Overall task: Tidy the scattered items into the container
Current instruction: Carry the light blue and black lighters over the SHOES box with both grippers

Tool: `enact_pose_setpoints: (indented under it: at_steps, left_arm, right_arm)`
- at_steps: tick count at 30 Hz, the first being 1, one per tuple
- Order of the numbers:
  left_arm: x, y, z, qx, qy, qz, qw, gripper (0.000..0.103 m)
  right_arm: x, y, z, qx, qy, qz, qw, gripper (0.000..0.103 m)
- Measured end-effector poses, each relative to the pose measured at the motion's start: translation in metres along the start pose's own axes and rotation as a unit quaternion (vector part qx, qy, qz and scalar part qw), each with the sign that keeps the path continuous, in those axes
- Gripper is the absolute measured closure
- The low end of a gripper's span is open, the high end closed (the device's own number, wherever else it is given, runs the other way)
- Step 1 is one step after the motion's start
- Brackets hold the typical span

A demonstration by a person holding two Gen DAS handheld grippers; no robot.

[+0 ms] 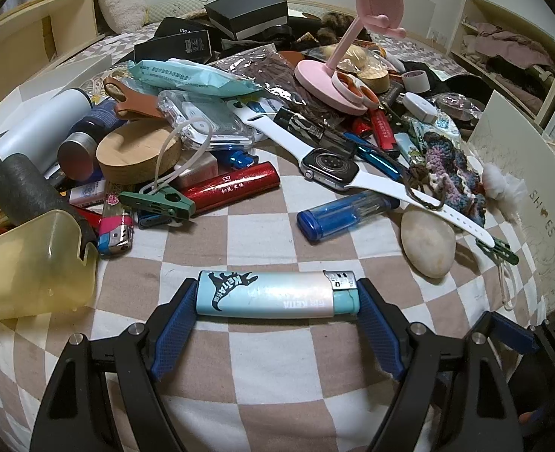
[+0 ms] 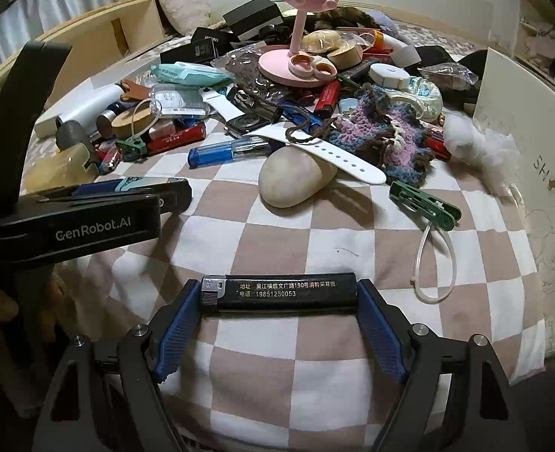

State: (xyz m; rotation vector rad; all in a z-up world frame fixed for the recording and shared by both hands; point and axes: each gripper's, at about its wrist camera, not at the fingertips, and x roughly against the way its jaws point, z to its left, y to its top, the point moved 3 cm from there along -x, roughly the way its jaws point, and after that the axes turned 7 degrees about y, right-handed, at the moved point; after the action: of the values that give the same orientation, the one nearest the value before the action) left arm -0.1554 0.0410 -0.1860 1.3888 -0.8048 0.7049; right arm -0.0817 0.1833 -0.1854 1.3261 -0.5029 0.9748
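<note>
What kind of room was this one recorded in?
Most likely a bedroom: the clutter lies on a checkered bedsheet, a pillow leans against the wooden bed frame, and open shelves of folded clothes stand alongside.

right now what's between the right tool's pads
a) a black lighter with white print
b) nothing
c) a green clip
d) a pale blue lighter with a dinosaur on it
a: in the right wrist view the black lighter lies crosswise between the right tool's blue pads, one pad at each end of it.
</note>
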Motion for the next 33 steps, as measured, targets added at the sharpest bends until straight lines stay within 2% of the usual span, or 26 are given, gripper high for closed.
enact_pose_setpoints:
  at_steps: [8,12,17,23,27,33]
  left_arm:
    - [0.017,0.0,-0.002,0.0,-0.005,-0.022,0.9997,0.021]
    - [0.044,0.004,-0.006,-0.014,0.0,-0.067,0.9977,0.021]
    - [0.071,0.016,-0.01,-0.02,-0.006,-0.101,0.9946,0.021]
    - [0.098,0.029,-0.016,-0.019,-0.02,-0.129,0.9913,0.021]
    - [0.116,0.034,-0.027,-0.027,-0.023,-0.146,0.9886,0.021]
    - [0.146,0.043,-0.055,-0.044,-0.047,-0.168,0.9837,0.021]
  right_arm:
    - [0.009,0.003,-0.001,-0.027,0.033,-0.002,0.999,0.021]
    - [0.02,0.007,0.0,-0.031,0.046,-0.011,0.998,0.021]
    - [0.04,0.015,-0.006,-0.041,0.059,-0.033,0.997,0.021]
    - [0.076,0.031,-0.014,-0.034,0.078,-0.071,0.994,0.021]
    - [0.106,0.042,-0.022,-0.025,0.077,-0.104,0.991,0.021]
    - [0.155,0.053,-0.041,-0.016,0.066,-0.155,0.986,0.021]
